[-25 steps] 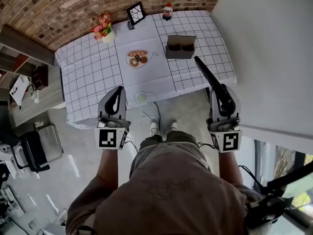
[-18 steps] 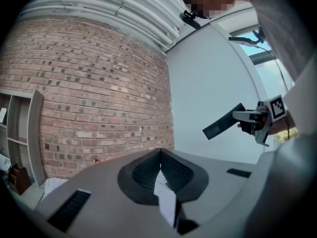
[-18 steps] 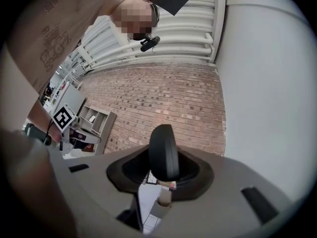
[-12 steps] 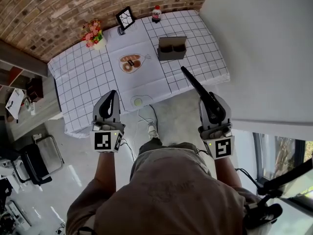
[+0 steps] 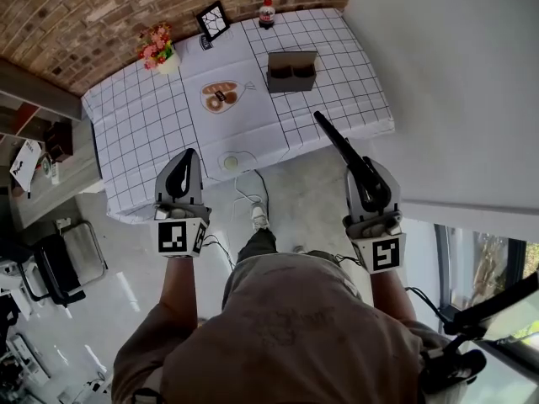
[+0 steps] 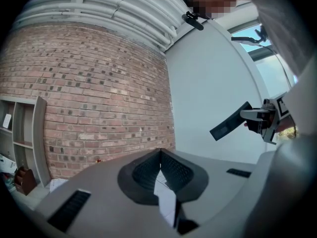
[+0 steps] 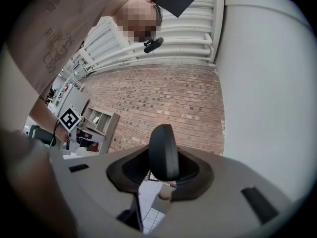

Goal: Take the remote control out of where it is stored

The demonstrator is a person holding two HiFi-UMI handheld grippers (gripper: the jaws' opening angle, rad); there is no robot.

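A long black remote control sticks forward out of my right gripper, which is shut on its near end. The remote's far tip hangs over the front edge of the checked table. In the right gripper view the remote shows end-on between the pads. In the left gripper view the remote shows at the right. A brown cardboard holder with two dark slots stands on the table, well ahead of the remote. My left gripper is level with the right one, shut with nothing in it; its pads meet at the tip.
On the table are a flower pot, a small picture frame, a red-capped bottle, a bread-print mat and an egg-shaped print. A white wall stands at the right. A dark chair is at the left, and cables lie on the floor.
The right gripper has shifted a little with the remote still held. In the head view the table now sits higher and farther left. The left gripper has kept still.
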